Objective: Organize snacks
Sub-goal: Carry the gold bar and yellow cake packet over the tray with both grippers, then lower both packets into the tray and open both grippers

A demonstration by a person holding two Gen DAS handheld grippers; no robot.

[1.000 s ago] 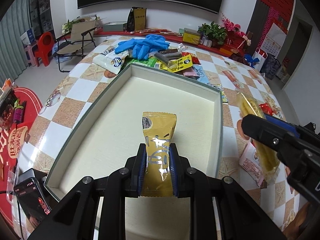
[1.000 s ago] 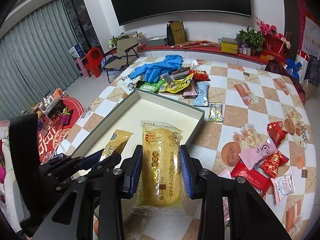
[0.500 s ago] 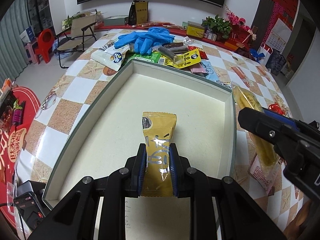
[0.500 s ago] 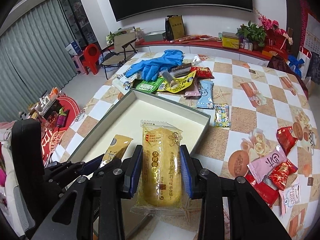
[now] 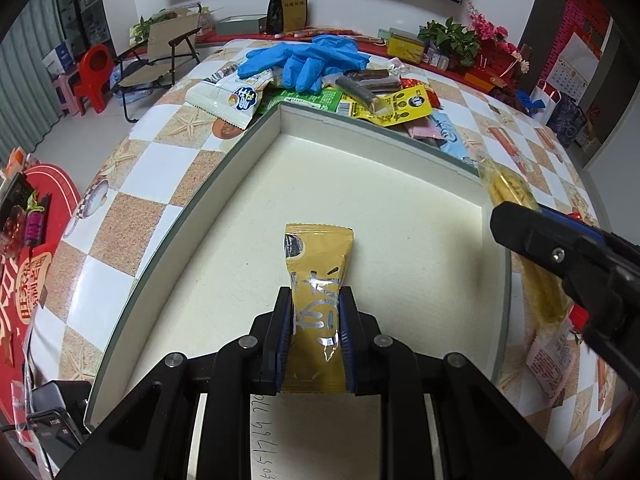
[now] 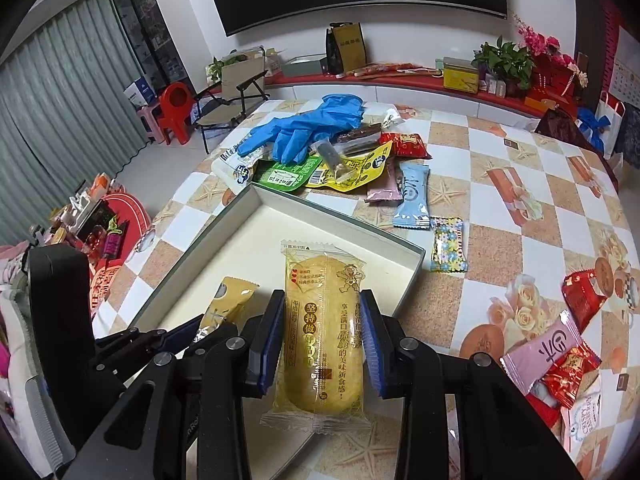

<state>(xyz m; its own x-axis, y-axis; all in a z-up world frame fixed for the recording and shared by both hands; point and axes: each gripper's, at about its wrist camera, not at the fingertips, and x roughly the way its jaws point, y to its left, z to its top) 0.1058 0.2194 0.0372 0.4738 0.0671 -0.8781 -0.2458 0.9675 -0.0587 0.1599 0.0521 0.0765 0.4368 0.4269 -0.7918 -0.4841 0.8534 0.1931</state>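
Gripping a gold snack packet [image 5: 316, 280] over the pale tray [image 5: 256, 136], the left gripper [image 5: 314, 328] pinches tight, while the right gripper [image 6: 322, 344] clamps a yellow cake packet [image 6: 322, 320] above the tray's near corner.

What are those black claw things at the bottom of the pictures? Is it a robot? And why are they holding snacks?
Not a robot. A person holds a pinching tool in each hand, and a small camera on each tool looks forward along its two fingers. So you get one picture from each hand.

In the left-hand picture, the left gripper pinches a gold snack packet above an empty tray. In the right-hand picture, the right gripper pinches a yellow cake in a clear wrapper, over the tray's near corner.

The tray sits on a checkered table. Past it lies a pile of snack packets with blue gloves on top, and more red and pink packets lie to the right. The snacks are probably headed for the tray.
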